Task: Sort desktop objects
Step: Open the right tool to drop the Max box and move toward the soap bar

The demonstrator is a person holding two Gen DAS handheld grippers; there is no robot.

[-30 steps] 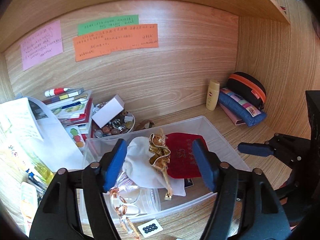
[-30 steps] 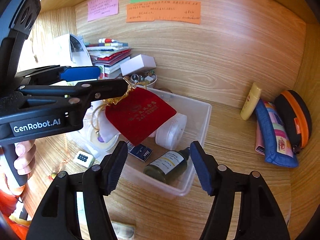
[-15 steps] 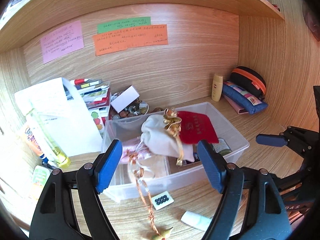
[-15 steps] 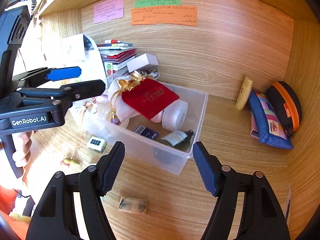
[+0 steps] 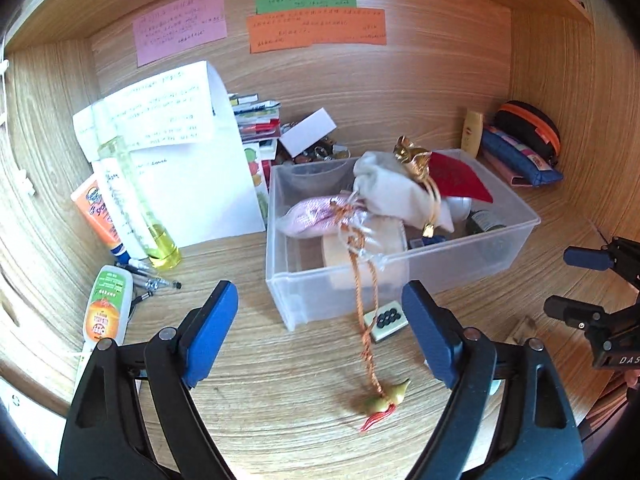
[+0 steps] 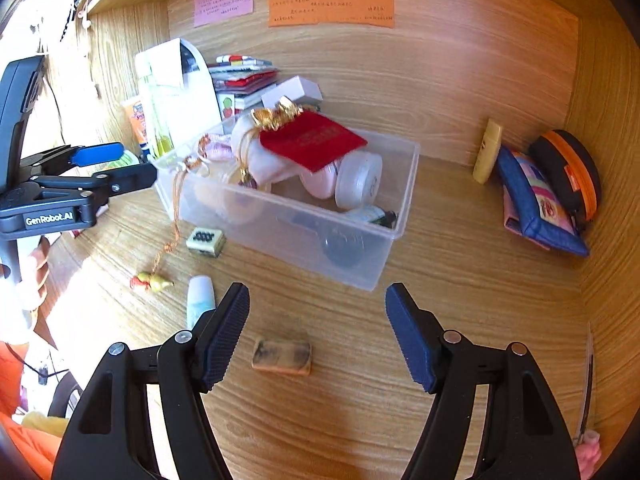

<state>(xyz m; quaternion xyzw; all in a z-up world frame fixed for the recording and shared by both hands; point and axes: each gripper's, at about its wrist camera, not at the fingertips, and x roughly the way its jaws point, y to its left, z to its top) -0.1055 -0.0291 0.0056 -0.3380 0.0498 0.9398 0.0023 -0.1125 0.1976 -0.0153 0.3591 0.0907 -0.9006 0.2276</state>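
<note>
Your left gripper is empty and its jaws are opening right now, nothing between them but bare desk. Just ahead of it sits the clear plastic bin, stuffed with pouches: a white one, a pink one, a red one. A braided cord trails out over the bin's near wall and ends in a little gourd charm, lying on the wood just short of your right-hand fingertip. Beside the cord, touching the bin's front, there's a mahjong tile.

Your right gripper stands moderately wide, also empty. Between its fingers, close in, lies a small brownish block; off its left finger, a pale tube. The bin is ahead, well clear of the tips.

Reads to me like you're between picks: pouches are in, loose bits remain on the desk. Next call is likely that dangling charm or the block. For the block, bring the right gripper down until the pads flank it, then close. The cord will want tucking, not dragging.
</note>
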